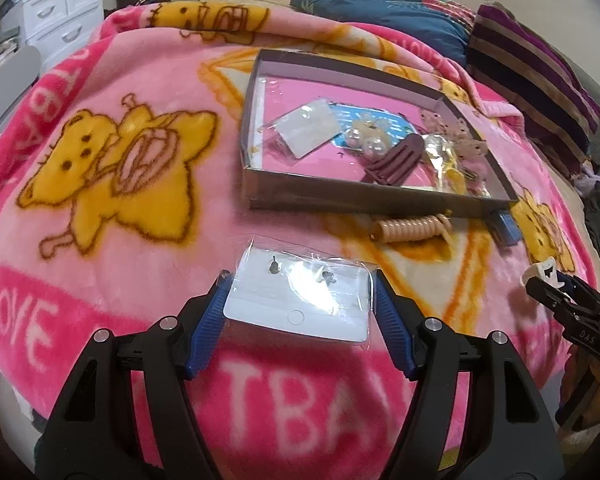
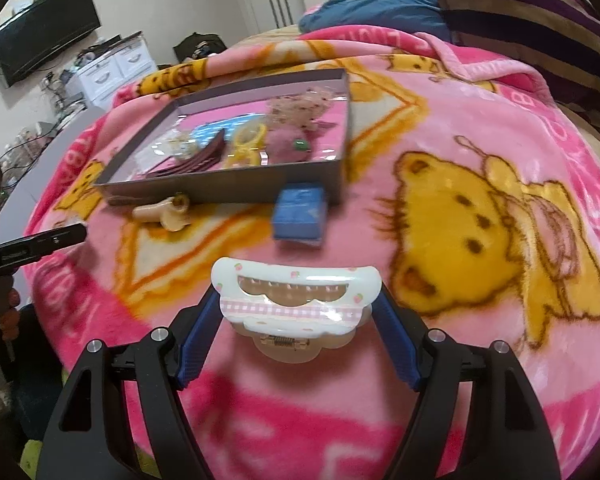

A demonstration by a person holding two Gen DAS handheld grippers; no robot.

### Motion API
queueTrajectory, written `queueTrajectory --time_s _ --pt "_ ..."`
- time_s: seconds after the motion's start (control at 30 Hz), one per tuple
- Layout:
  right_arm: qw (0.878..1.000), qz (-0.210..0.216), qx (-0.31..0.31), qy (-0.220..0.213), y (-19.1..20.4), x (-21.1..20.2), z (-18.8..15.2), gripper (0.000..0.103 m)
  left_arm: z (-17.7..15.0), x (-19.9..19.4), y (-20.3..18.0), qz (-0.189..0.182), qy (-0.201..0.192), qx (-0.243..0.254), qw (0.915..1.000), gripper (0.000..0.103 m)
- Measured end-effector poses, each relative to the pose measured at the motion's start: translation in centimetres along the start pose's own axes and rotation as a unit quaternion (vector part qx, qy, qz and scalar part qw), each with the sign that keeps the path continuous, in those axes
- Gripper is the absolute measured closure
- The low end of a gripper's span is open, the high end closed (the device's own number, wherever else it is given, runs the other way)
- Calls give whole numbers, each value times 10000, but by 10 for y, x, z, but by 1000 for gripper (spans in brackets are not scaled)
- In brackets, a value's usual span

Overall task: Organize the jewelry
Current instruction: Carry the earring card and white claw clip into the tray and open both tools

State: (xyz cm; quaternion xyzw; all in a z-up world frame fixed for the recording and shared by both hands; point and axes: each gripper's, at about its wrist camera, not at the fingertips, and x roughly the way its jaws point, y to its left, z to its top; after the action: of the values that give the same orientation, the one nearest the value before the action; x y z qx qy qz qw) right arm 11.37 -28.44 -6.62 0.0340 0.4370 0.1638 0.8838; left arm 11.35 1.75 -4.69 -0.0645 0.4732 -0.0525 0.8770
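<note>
My left claw grips a bagged earring card by its two short edges, pads pressed into the plastic sleeve. My right claw is clamped on a white hair clip, one pad at each end. Both hang over the pink blanket.

The box sits at 12 o'clock from my left claw and at 11 o'clock from my right. It already holds another card, pearls, a maroon clip and more. A coil tie and a blue cube lie on the blanket just outside its near wall.

My worries:
- The sleeve is slick and the card thin; I judge it could bow or slide out if I tilt the claw.
- The clip is held only by its curved tips, so it may twist loose on the way.
- Both claws head for the same box, so they could collide at its near wall.
- A low approach could nudge the light box across the soft blanket.
</note>
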Motion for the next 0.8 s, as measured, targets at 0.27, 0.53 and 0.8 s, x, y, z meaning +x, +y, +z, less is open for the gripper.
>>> queueTrajectory --time_s 0.27,0.53,0.8 --pt "9989 313 -328 -76 29 -13 5 30 -2 -18 -5 -95 -166 35 9998 42" --pt "9967 559 -576 -130 52 -20 9 30 -5 -29 -11 -192 -229 64 9995 42" --pt "9944 737 -710 -254 68 -25 18 30 -1 -39 -14 -225 -359 103 9990 42"
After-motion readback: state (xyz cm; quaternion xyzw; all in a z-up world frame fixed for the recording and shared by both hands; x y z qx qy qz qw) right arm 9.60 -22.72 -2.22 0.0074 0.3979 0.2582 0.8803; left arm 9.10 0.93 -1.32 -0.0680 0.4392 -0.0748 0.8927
